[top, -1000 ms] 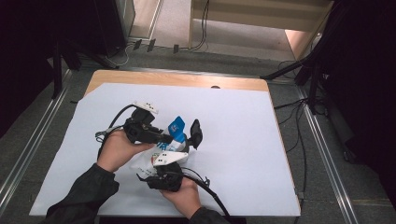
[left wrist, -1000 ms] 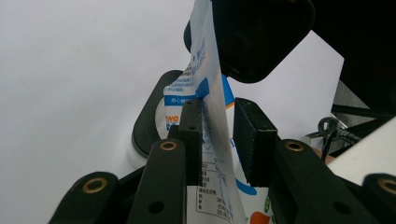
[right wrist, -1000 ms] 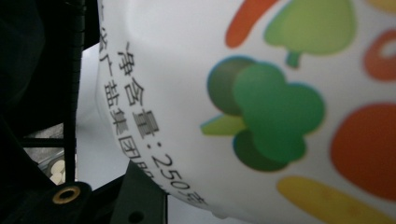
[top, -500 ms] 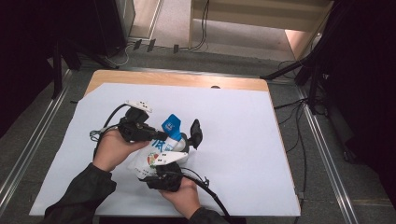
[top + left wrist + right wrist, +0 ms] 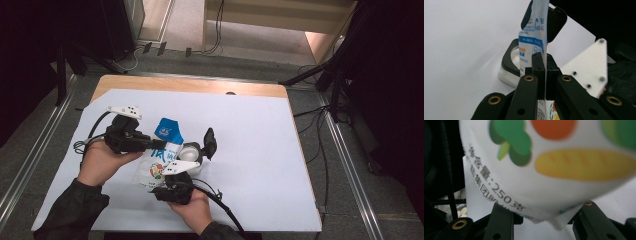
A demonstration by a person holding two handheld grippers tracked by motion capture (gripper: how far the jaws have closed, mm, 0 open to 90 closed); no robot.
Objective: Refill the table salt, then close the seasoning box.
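A white and blue food pouch (image 5: 156,162) with printed vegetables hangs upright over the white table cover (image 5: 260,150). My left gripper (image 5: 151,145) is shut on the pouch's edge, and in the left gripper view its jaws pinch the pouch (image 5: 534,37) at mid height. My right gripper (image 5: 169,179) sits just below the pouch's bottom. Its fingers (image 5: 501,218) stand wide apart with the bottom corner of the pouch (image 5: 549,157) dipping between them. A small clear container (image 5: 190,151) with its black lid (image 5: 210,142) flipped up stands right of the pouch.
The container (image 5: 510,58) and its raised lid (image 5: 556,21) lie just beyond the pouch in the left gripper view. The right gripper's grey plate (image 5: 589,67) is close beside it. Cables trail from both grippers. A bare wooden strip (image 5: 200,86) runs along the table's far edge.
My left gripper has carried the pouch leftward, off the container, which now shows more. The right gripper has stayed under the pouch's bottom.
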